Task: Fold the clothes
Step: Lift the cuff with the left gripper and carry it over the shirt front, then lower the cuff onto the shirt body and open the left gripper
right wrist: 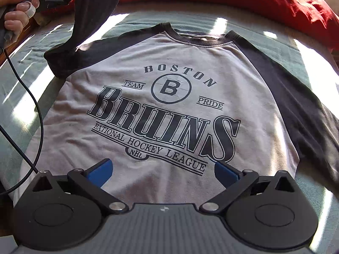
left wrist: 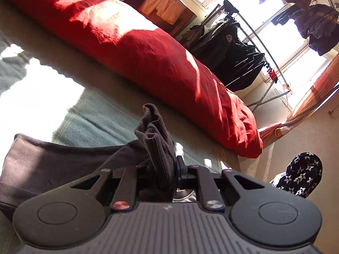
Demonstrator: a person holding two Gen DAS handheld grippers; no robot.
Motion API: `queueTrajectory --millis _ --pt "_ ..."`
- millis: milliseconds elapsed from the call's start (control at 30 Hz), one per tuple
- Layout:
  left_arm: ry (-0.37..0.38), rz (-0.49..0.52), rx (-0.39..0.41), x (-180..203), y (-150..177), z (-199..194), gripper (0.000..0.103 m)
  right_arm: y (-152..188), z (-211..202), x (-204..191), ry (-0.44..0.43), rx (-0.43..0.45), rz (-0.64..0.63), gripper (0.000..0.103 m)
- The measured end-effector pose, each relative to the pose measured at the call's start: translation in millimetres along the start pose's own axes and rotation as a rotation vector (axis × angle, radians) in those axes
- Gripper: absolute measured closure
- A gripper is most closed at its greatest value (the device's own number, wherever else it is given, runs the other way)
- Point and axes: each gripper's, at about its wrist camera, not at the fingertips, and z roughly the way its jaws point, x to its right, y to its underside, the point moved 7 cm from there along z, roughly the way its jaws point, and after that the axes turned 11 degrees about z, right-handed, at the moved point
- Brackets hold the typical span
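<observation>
Sleeve lifted, shirt flat before you

The shirt (right wrist: 165, 97) lies face up on the green blanket (right wrist: 25, 80), collar far, hem near. Your left gripper (left wrist: 169, 167) is clamped on the dark sleeve cuff (left wrist: 156, 139), raised at the far left; the body lies right of it. Your right gripper (right wrist: 163, 169) hangs wide, holding nothing, over the hem. Only the right view shows the print; only the left view shows the pinch.
</observation>
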Motion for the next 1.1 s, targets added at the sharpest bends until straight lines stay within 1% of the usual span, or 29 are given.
queueTrajectory --millis 100,267,567,633,700,767,933,1100 --pt "0.021 0.017 -0.015 22 7 15 0.089 2 -2 12 -0.001 0.0 0.008 0.0" --pt "0.061 0.025 -0.049 48 23 36 0.089 2 -7 26 -0.009 0.007 0.023 0.0" --pt "0.092 0.093 -0.159 82 61 78 0.089 4 -11 46 0.007 0.012 0.05 0.0" --pt "0.077 0.134 -0.164 88 67 85 0.089 6 -11 49 0.009 0.011 0.057 0.0" --pt "0.051 0.198 -0.161 96 74 92 0.089 8 -11 51 0.01 0.01 0.063 0.0" --pt "0.031 0.239 -0.176 100 82 100 0.089 10 -11 54 0.014 0.013 0.074 0.0" --pt "0.018 0.276 -0.224 111 105 123 0.089 16 -12 60 0.023 0.006 0.1 0.0" --pt "0.035 0.312 -0.233 124 114 131 0.089 19 -13 66 0.039 -0.001 0.107 0.0"
